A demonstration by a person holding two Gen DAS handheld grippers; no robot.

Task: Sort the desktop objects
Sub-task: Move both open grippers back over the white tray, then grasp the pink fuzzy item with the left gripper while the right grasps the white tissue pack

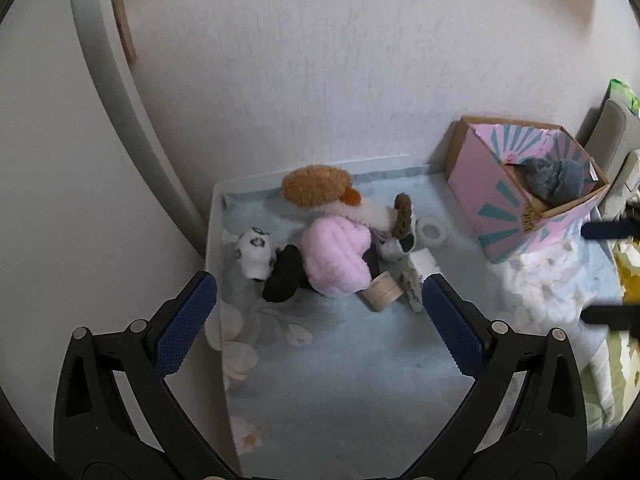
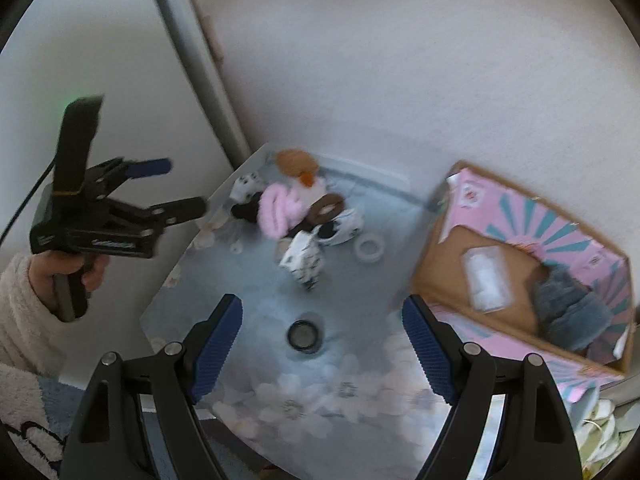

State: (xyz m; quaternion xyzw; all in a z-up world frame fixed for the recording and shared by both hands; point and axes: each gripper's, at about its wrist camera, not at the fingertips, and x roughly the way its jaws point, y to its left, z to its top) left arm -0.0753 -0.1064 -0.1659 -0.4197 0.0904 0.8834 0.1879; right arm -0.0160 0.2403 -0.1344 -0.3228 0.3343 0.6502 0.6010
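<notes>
A heap of soft toys lies at the back of the blue floral table point(image 1: 360, 360): a pink plush point(image 1: 336, 256), a brown-capped plush point(image 1: 316, 186), a small white panda toy point(image 1: 254, 252) and a black piece point(image 1: 286, 280). Beside them lie a beige tape roll point(image 1: 384, 292) and a white tape roll point(image 1: 431, 231). A pink cardboard box point(image 1: 516, 204) at the right holds a grey plush point(image 2: 568, 312). My left gripper point(image 1: 320, 312) is open and empty, above the table before the heap. My right gripper point(image 2: 322, 344) is open and empty above a small black round lid point(image 2: 303, 336).
A white wall rises behind the table, with a grey door frame point(image 1: 116, 92) at the left. The left gripper and the hand holding it show in the right wrist view point(image 2: 120, 208), off the table's left edge. Yellow-green items point(image 1: 628, 272) lie at the far right.
</notes>
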